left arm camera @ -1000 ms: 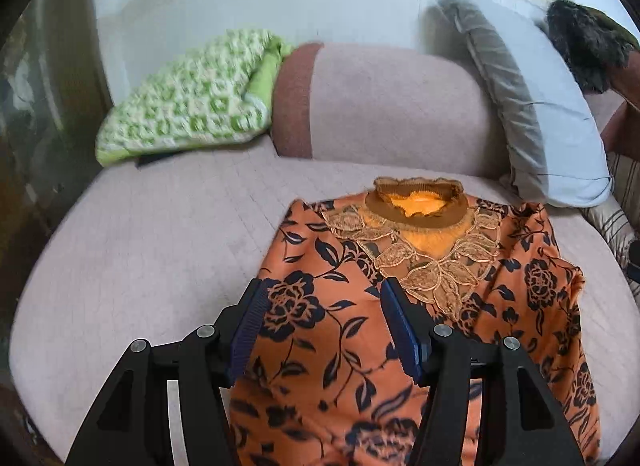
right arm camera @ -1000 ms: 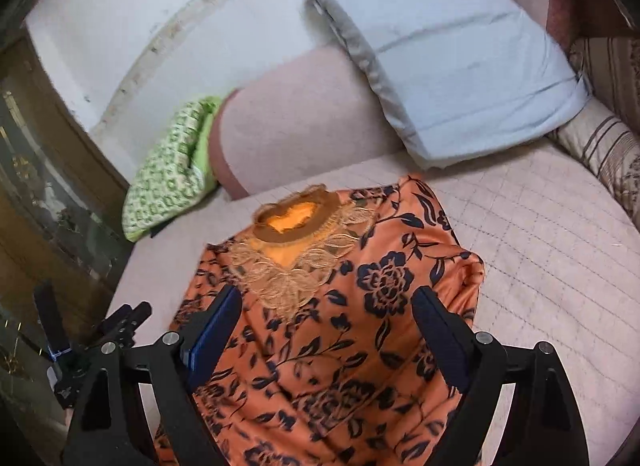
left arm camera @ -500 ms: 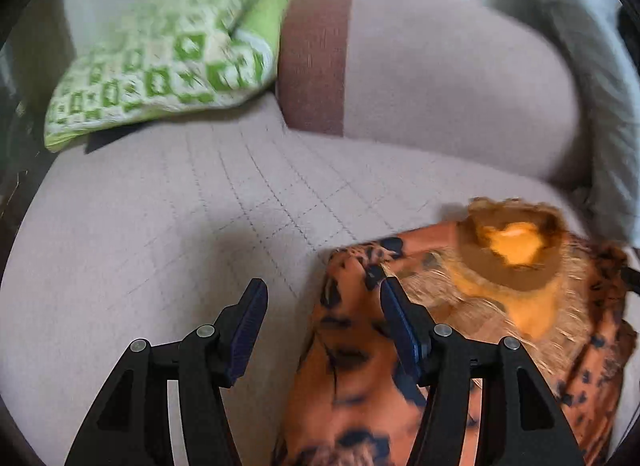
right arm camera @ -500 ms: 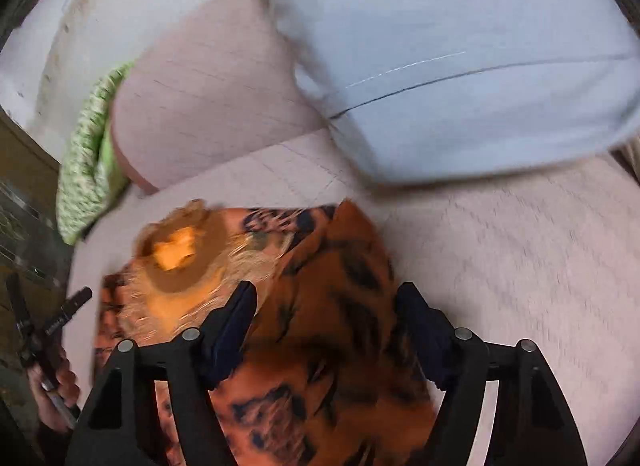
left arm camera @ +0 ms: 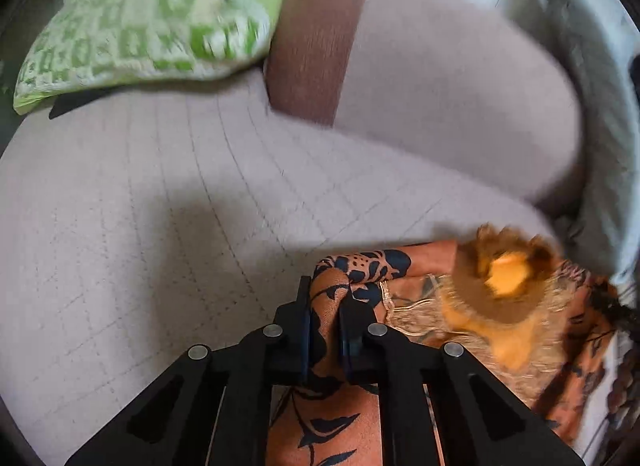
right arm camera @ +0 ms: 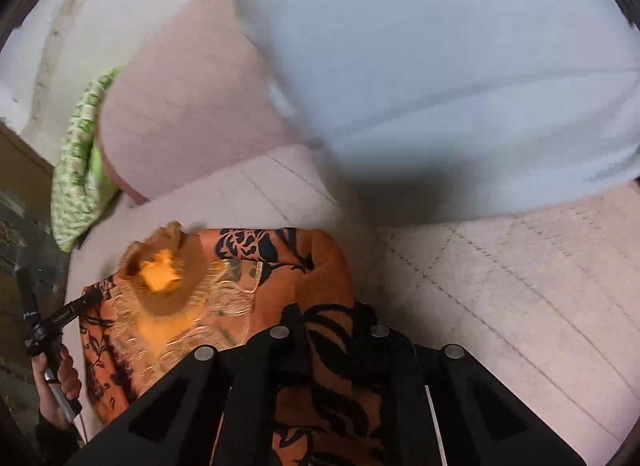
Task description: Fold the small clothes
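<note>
At the left shoulder of the orange floral top [left arm camera: 460,306], your left gripper [left arm camera: 325,302] is pinched tight on a ridge of fabric; across the embroidered neckline [right arm camera: 168,278], your right gripper [right arm camera: 328,326] clamps the opposite shoulder, probably so both corners lift evenly off the quilted bedspread [left arm camera: 140,225] for folding.

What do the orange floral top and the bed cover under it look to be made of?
Orange floral top: thin, slightly shiny woven fabric, probably synthetic; it bunches softly between the fingers, with lace-like trim at the neckline. Bed cover: matte quilted cloth, judging by its stitched grid.
</note>
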